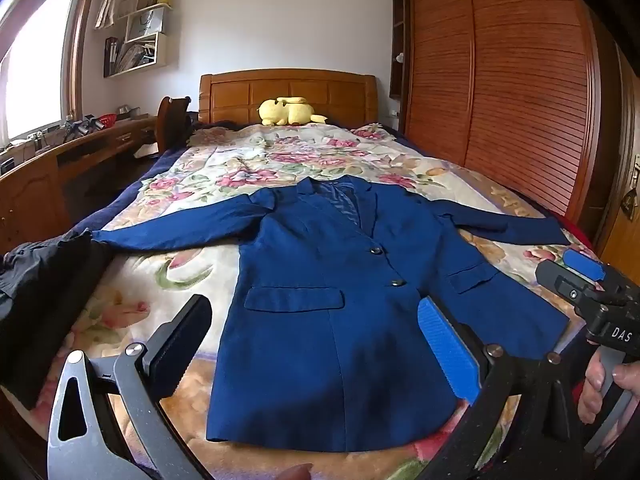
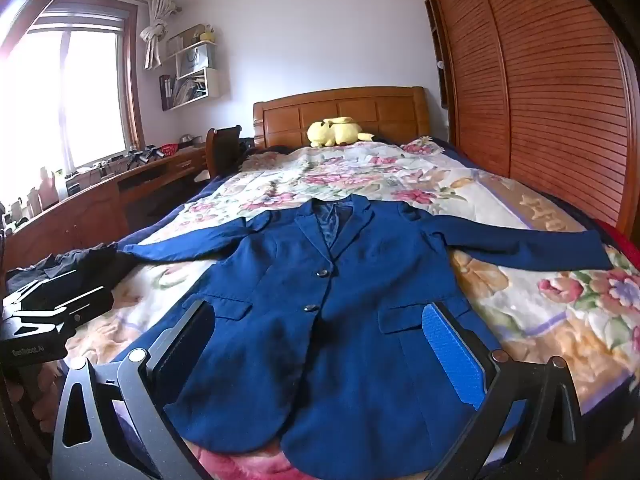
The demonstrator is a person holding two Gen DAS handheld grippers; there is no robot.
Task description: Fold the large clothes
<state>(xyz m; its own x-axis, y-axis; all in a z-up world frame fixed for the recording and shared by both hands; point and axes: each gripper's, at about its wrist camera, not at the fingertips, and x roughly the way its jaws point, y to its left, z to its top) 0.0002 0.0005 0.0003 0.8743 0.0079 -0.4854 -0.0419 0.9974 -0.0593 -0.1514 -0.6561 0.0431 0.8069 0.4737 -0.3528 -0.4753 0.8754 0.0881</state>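
Note:
A dark blue suit jacket lies flat and face up on the floral bedspread, buttoned, both sleeves spread out to the sides. It also shows in the right wrist view. My left gripper is open and empty, hovering above the jacket's lower hem. My right gripper is open and empty above the hem too. In the left wrist view the right gripper shows at the right edge, held by a hand. The left gripper's body shows at the left of the right wrist view.
A dark garment lies on the bed's left edge by the left sleeve cuff. A yellow plush toy sits at the wooden headboard. A slatted wardrobe runs along the right. A desk and chair stand at the left.

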